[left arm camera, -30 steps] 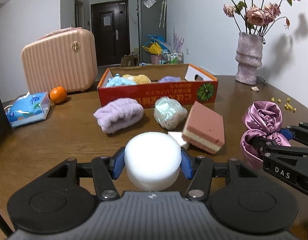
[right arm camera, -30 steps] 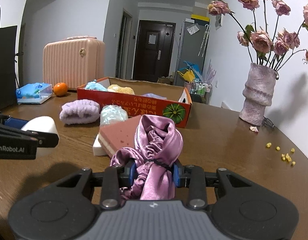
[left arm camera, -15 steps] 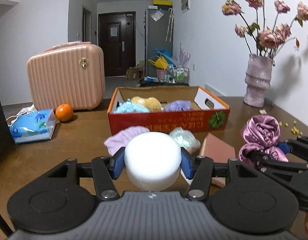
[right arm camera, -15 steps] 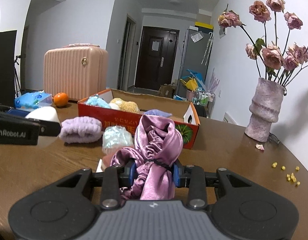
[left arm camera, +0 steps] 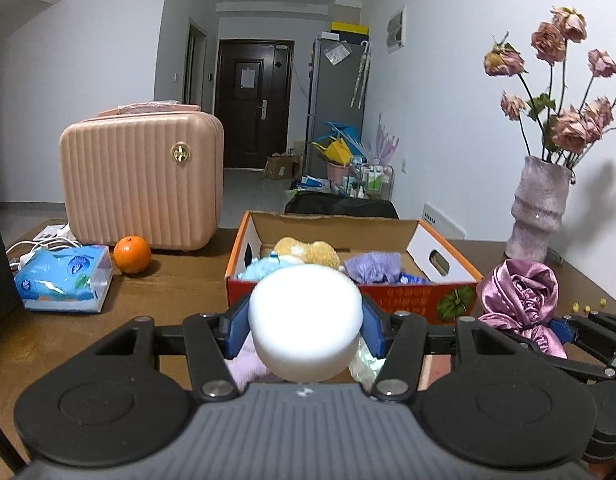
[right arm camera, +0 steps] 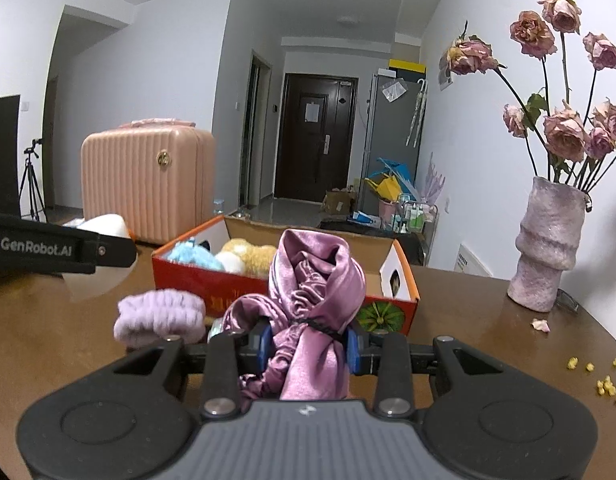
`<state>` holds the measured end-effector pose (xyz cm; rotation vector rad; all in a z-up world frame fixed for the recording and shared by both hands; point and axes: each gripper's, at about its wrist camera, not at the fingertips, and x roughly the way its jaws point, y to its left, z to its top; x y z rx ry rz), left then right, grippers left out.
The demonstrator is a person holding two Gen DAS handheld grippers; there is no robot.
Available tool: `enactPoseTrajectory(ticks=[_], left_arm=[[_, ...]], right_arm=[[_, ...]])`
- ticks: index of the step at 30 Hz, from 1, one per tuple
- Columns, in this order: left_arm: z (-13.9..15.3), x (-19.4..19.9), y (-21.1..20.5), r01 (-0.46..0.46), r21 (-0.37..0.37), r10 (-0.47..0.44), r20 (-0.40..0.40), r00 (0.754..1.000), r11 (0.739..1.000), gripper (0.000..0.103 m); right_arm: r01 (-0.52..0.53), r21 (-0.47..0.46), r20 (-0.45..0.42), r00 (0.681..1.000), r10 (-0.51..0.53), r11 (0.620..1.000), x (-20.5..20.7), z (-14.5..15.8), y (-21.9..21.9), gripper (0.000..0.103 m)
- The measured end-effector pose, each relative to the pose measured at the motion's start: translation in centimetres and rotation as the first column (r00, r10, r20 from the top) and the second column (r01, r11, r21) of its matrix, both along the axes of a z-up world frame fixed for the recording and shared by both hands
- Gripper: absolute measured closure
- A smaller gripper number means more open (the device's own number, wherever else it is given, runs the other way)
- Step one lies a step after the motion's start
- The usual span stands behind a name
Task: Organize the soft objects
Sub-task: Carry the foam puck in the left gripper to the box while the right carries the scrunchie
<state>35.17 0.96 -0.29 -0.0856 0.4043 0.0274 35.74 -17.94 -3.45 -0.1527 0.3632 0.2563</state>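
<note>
My left gripper (left arm camera: 304, 330) is shut on a white round sponge (left arm camera: 306, 316), held above the table in front of the red cardboard box (left arm camera: 407, 300). My right gripper (right arm camera: 308, 340) is shut on a purple satin cloth (right arm camera: 315, 300), also raised, just right of the left one; the cloth also shows in the left wrist view (left arm camera: 519, 296). The box (right arm camera: 212, 280) holds blue, yellow and purple soft items. A lilac fuzzy roll (right arm camera: 160, 316) lies on the table before the box. A pale mesh pouch (left arm camera: 363, 364) is partly hidden below my left gripper.
A pink suitcase (left arm camera: 142, 180), an orange (left arm camera: 132, 254) and a blue tissue pack (left arm camera: 64, 280) stand at the left. A vase of dried roses (right arm camera: 547, 248) stands at the right, with yellow crumbs (right arm camera: 603, 380) near the table edge.
Both grippers have risen and moved toward the box with their loads. The pink sponge block and table items have dropped out of view below.
</note>
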Motion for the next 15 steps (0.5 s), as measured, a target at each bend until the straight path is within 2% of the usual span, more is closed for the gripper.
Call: enactPoseTrajectory(ticks=[15], left_arm=[[0.7, 4.8, 0.5, -0.043, -0.021, 0.044, 0.033, 0.999, 0.999, 0.046]], right_arm=[[0.001, 0.045, 0.020, 1.000, -0.002, 0.999, 5.4, 0.7, 0.3, 0.069]])
